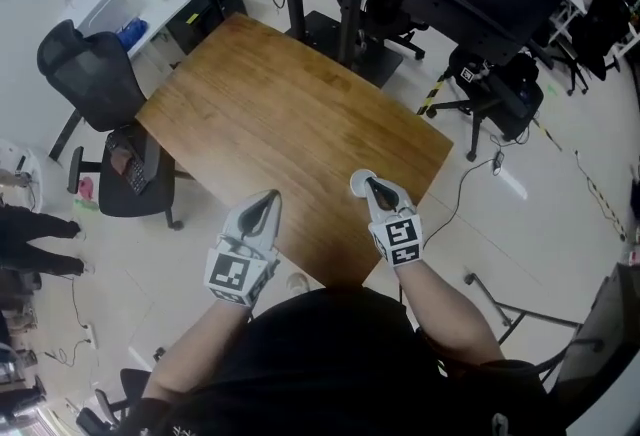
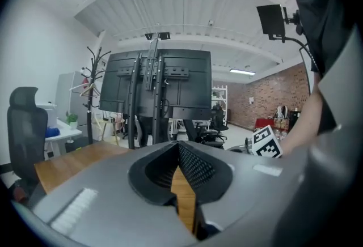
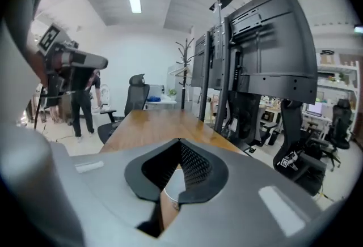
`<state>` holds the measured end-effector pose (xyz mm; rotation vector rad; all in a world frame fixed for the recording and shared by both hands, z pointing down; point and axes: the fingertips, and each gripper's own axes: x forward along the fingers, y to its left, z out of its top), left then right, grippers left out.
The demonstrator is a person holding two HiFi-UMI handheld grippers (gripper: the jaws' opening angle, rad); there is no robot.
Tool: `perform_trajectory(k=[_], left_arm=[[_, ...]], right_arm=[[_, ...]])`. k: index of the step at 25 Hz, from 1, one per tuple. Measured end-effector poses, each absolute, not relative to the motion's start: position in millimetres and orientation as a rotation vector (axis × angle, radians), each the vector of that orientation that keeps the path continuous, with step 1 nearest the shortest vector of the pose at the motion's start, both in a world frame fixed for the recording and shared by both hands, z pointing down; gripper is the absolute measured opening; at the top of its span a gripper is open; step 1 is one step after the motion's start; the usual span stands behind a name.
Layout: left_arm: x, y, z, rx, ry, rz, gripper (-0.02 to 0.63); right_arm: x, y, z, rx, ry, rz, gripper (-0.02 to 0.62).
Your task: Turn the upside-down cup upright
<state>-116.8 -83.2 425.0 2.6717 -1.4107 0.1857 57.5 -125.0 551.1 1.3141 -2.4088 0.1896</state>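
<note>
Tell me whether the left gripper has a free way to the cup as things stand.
Probably yes: the cup is pinched in the right gripper, and only open table lies between it and the left gripper. The left jaws are together, so they must open first.

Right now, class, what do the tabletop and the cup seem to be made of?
Tabletop: wood or wood veneer, warm brown, grain streaks, slight sheen. Cup: white, smooth, thin rim, probably paper or plastic; too little shows to be sure.
</note>
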Motion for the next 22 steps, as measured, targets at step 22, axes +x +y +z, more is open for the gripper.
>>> perform_trajectory(k=[22], left_arm=[[-86.2,-99.8,413.3,2.768,-1.321,0.142,0.000]], right_arm=[[104.1,-113.9,545.8,1.481,-2.270,0.209,0.002]])
